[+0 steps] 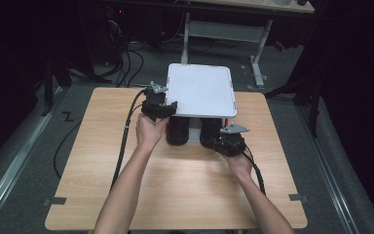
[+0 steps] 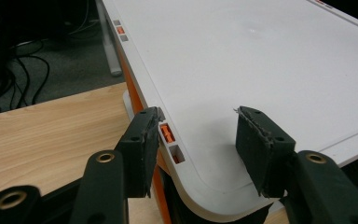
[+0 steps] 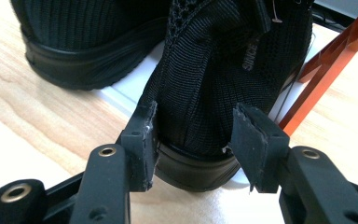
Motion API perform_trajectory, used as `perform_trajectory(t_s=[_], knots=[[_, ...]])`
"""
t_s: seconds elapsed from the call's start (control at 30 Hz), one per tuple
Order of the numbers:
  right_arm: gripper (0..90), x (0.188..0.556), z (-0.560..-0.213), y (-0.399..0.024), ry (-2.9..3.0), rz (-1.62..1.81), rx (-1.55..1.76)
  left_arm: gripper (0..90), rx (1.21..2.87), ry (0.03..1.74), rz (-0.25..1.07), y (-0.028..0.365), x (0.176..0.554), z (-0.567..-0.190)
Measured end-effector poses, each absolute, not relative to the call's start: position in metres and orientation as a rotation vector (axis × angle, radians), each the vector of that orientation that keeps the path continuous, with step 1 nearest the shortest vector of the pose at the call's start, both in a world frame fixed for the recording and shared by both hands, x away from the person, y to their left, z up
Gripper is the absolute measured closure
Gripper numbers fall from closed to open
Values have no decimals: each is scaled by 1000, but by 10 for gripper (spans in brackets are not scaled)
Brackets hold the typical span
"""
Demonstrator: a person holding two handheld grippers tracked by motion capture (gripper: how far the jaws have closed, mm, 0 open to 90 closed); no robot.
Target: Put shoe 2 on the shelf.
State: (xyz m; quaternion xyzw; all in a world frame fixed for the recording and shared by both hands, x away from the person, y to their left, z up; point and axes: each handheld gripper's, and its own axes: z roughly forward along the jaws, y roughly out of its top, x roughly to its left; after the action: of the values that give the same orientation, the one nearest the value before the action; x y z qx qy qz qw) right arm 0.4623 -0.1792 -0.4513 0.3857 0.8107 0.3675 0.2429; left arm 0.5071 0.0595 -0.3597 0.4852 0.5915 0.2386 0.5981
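A white-topped rack (image 1: 202, 90) with an orange frame stands at the table's far middle. Two black knit shoes sit under it, one on the left (image 1: 177, 131) and one on the right (image 1: 208, 130). My left gripper (image 1: 169, 108) is open at the rack's near left corner; in the left gripper view its jaws straddle the white top (image 2: 261, 60) over that corner, beside an orange clip (image 2: 167, 134). My right gripper (image 1: 217, 142) is open, its jaws on either side of the right shoe's heel (image 3: 205, 79). The other shoe (image 3: 84, 37) lies to its left.
The wooden table (image 1: 185, 185) has bare room in front of the rack and at both sides. An orange rack leg (image 3: 326, 70) slants just right of the held-around shoe, above a white base plate (image 3: 130, 88). Cables (image 1: 124, 141) trail off the table's left side.
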Motion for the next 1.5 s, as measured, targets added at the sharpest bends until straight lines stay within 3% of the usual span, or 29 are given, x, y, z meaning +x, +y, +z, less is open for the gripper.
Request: perform_trajectory(t_s=[0.43,0.63,0.97,1.5], knots=[[497,467,-454,-184,2210,1043,1086,497,1125,1375,535,62,507,-359],[568,462,-445,-190,2221,1084,1112,493,1123,1382,507,64,509,-358],[604,447,-425,-216,2207,1146,1117,379,1110,1381,486,72,503,-355],[608,427,-416,-254,2136,1248,1168,355,1076,1319,480,90,468,-345]])
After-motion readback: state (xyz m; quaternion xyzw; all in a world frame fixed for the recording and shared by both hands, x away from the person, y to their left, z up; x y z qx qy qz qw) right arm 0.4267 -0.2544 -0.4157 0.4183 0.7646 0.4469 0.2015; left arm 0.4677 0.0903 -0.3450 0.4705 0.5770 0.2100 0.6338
